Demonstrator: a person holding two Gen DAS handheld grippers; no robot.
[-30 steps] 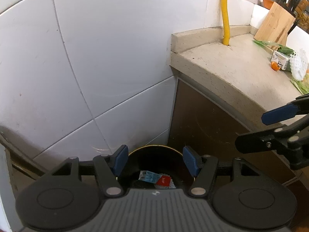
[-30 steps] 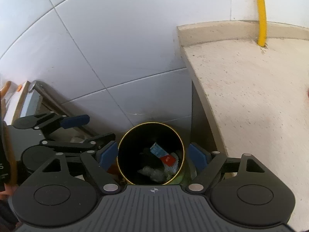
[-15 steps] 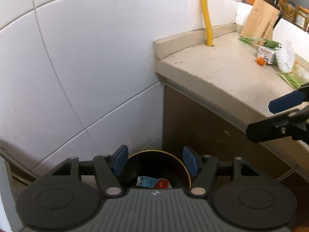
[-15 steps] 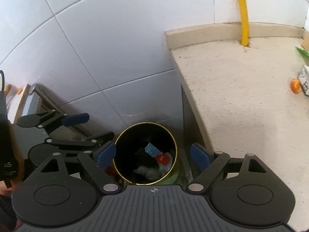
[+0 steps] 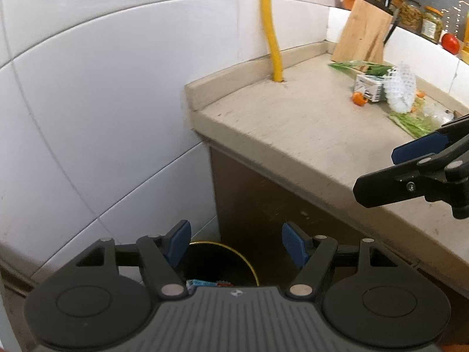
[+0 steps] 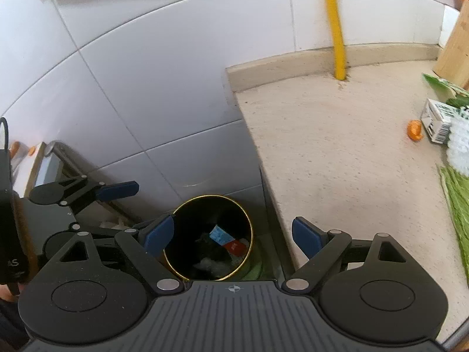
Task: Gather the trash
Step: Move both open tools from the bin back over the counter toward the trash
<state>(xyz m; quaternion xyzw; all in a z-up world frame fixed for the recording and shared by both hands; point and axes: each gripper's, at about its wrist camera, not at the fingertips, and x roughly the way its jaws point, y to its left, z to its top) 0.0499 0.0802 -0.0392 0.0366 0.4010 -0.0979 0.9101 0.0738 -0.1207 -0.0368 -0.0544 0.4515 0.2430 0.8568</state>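
White wall tiles [image 5: 117, 117] fill the corner behind everything; a beige stone desk [image 6: 337, 152] juts out from them at the right, with a yellow pipe [image 6: 334, 29] running down into its back edge; on the floor in the nook between tiles and desk stands a black, gold-rimmed bin [image 6: 187, 209], already holding trash, among it a blue packet [image 6: 218, 234] and a red scrap [image 6: 236, 246]; further along the desk a wooden knife block [image 5: 363, 32] stands against the wall, and near it lie the leftovers not yet collected: green vegetable trimmings [image 5: 413, 123], a white foam fruit net [image 5: 401, 88], a small white carton [image 5: 368, 86] and, just beside that, an orange scrap [image 5: 359, 99]; the left claw [image 5: 234, 245] hangs above the bin with its blue pads opening and nothing between them; the right claw [image 6: 234, 234] is spread wide over the bin's mouth, likewise empty, its pads apart from the rim on either side.
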